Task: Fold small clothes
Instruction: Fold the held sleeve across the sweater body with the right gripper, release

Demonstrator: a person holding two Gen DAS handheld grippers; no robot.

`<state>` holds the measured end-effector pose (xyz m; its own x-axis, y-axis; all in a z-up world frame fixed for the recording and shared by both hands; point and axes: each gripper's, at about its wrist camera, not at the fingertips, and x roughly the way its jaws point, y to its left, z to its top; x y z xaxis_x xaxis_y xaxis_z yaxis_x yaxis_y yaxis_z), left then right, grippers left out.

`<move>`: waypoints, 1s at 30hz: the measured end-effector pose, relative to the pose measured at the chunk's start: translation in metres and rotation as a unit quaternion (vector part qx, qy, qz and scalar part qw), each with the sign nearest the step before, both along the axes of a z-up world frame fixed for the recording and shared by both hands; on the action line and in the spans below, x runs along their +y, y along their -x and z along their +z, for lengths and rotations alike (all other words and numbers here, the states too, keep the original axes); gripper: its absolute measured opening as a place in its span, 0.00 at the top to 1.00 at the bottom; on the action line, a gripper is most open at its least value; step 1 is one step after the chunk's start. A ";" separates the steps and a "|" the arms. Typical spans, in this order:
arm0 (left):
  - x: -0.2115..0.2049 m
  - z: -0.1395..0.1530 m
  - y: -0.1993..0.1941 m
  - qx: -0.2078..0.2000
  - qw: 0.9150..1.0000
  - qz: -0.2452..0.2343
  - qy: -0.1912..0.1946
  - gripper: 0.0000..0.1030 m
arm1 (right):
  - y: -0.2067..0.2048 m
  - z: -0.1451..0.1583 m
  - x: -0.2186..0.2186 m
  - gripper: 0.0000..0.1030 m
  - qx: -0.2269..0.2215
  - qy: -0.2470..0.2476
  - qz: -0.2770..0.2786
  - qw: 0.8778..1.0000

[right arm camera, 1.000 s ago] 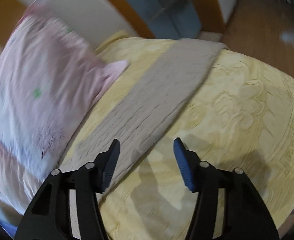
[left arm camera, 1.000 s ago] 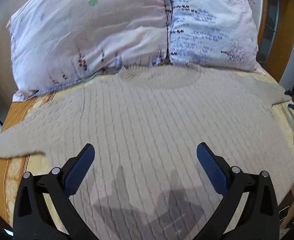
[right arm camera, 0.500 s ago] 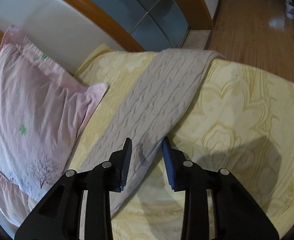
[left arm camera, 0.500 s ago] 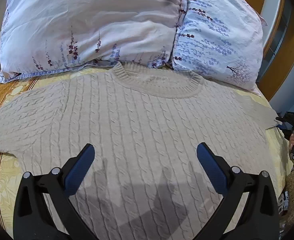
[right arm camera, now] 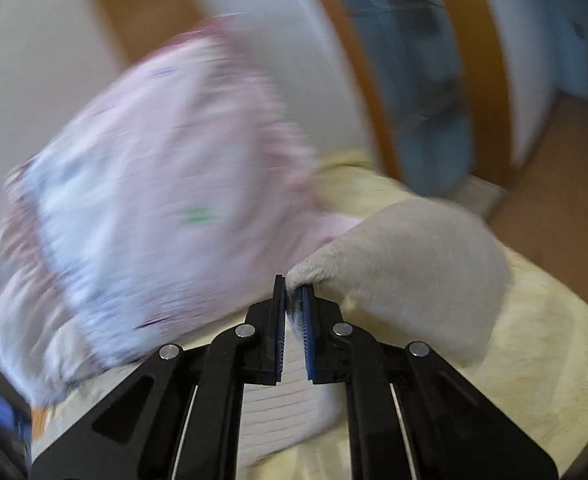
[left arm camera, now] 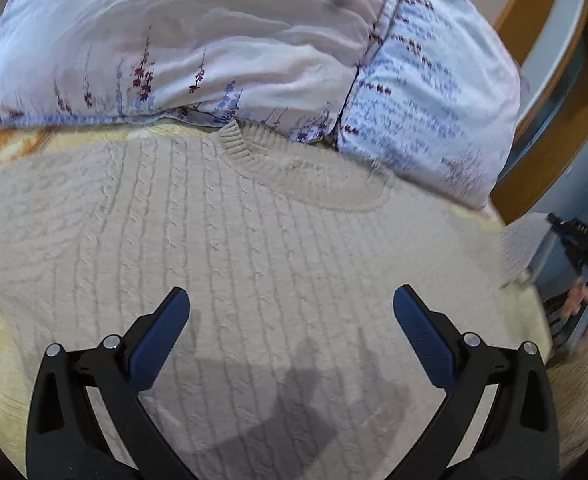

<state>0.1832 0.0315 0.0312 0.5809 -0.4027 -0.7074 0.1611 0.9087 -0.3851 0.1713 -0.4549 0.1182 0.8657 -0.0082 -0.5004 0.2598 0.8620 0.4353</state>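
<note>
Beige cable-knit sweater (left arm camera: 261, 264) spread flat on yellow patterned bedspread (right arm camera: 534, 360), one sleeve pinched and lifted.

Left gripper (left arm camera: 291, 306) poised over sweater's body, blue-padded fingers (left arm camera: 161, 336) spread wide, grasping nothing; ribbed collar (left arm camera: 253, 152) at 12 o'clock, touching white floral pillow (left arm camera: 197, 44), with blue-patterned pillow (left arm camera: 426, 108) at 1 o'clock. Right gripper (right arm camera: 292, 300) clenched on beige sleeve (right arm camera: 418, 256), fabric bunched between nearly closed pads and ballooning toward 1 o'clock above bedspread; blurred pink pillow (right arm camera: 165, 200) at 10 o'clock, orange wooden frame (right arm camera: 482, 64) at 1 o'clock.
</note>
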 end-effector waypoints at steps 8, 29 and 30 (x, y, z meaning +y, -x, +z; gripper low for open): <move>0.007 0.003 0.001 0.004 0.999 0.001 0.047 0.02 | -0.013 -0.050 0.150 0.92 0.068 -0.023 0.220 0.973; 0.039 0.005 0.000 0.020 0.994 0.015 0.111 0.05 | -0.012 -0.058 0.124 0.89 0.097 -0.011 0.053 0.994; 0.041 0.006 0.001 0.017 0.993 0.015 0.113 0.05 | -0.013 -0.052 0.133 0.90 0.086 0.005 0.062 0.994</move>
<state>0.1824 0.0723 0.0376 0.5722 -0.5369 -0.6199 0.1193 0.8023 -0.5848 0.1844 -0.3223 0.0665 0.7620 0.0878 -0.6416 0.2202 0.8966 0.3843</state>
